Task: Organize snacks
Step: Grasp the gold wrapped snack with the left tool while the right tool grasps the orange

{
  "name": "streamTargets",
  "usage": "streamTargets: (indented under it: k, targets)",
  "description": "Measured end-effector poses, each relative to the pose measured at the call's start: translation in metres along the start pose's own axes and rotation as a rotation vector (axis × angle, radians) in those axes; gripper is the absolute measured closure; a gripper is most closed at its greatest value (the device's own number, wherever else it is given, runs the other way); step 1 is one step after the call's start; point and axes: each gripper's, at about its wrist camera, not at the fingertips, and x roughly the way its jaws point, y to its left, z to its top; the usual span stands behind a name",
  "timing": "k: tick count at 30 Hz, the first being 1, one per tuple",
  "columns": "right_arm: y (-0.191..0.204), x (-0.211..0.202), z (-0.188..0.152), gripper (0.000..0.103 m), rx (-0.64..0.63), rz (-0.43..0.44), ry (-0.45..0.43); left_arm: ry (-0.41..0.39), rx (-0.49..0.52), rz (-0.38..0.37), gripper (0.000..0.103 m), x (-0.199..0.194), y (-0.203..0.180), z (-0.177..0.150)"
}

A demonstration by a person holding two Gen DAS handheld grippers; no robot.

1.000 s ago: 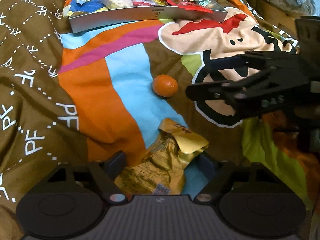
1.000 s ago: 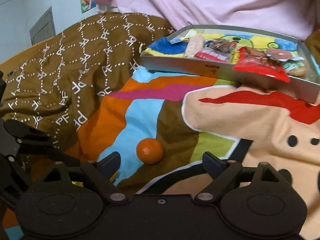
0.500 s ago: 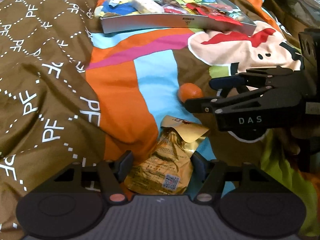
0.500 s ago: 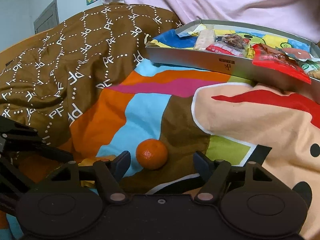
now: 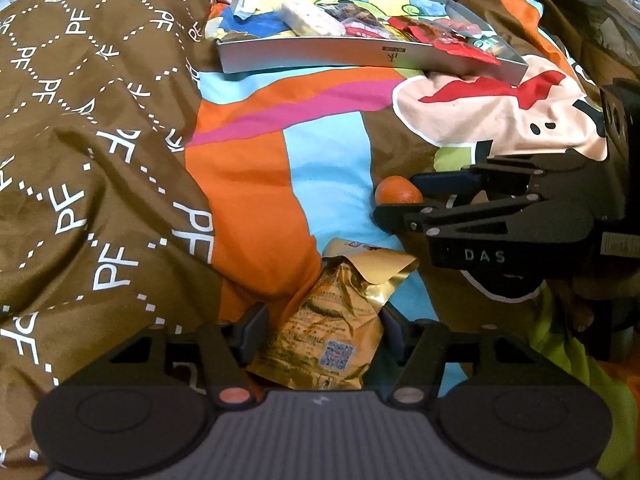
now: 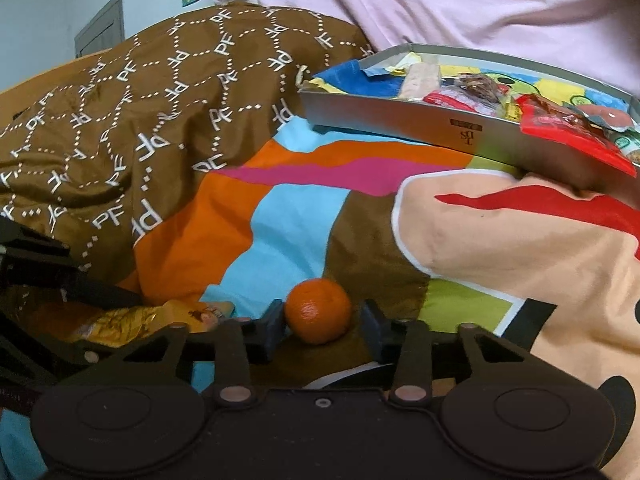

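A gold snack packet (image 5: 328,328) lies on the colourful bedspread between the fingers of my left gripper (image 5: 320,326), which have closed in on its sides. A small orange (image 6: 319,310) sits between the fingers of my right gripper (image 6: 322,326); the left finger touches it, the right finger stands a little off. The orange (image 5: 398,191) and the right gripper (image 5: 400,196) also show in the left wrist view. A shallow grey tray (image 5: 360,56) holding several snack packets rests at the far end; it also shows in the right wrist view (image 6: 440,126).
A brown patterned quilt (image 5: 88,140) is bunched up on the left. The bedspread (image 6: 500,240) is soft and wrinkled. A person in a pink shirt (image 6: 440,4) sits behind the tray. The packet (image 6: 152,318) and left gripper (image 6: 60,280) show low left in the right wrist view.
Both grippers have moved forward and narrowed. The left fingers have closed in on the gold packet; the right fingers have come around the orange.
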Motion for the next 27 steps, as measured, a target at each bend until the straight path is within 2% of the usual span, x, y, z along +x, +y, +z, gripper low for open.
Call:
streamTargets:
  k: [6, 17, 18, 20, 23, 27]
  targets:
    - [0.005, -0.002, -0.001, 0.066, -0.027, -0.013, -0.014, -0.029, -0.009, -0.023, 0.049, -0.004, -0.001, 0.000]
    - [0.008, -0.004, -0.003, 0.066, -0.044, -0.033, -0.022, -0.098, 0.057, 0.031, 0.066, -0.012, -0.011, 0.004]
    - [0.008, -0.004, -0.003, 0.066, -0.042, -0.033, -0.021, -0.105, 0.051, 0.050, 0.075, -0.013, -0.010, 0.005]
    - [0.008, -0.004, -0.003, 0.066, -0.039, -0.031, -0.020, -0.099, 0.028, 0.084, 0.075, -0.011, -0.004, 0.009]
    - [0.008, -0.003, -0.003, 0.066, -0.041, -0.032, -0.018, -0.095, -0.012, 0.066, 0.074, -0.011, 0.007, 0.012]
    - [0.008, -0.003, -0.003, 0.066, -0.042, -0.034, -0.018, -0.042, -0.015, 0.042, 0.073, -0.002, 0.011, 0.010]
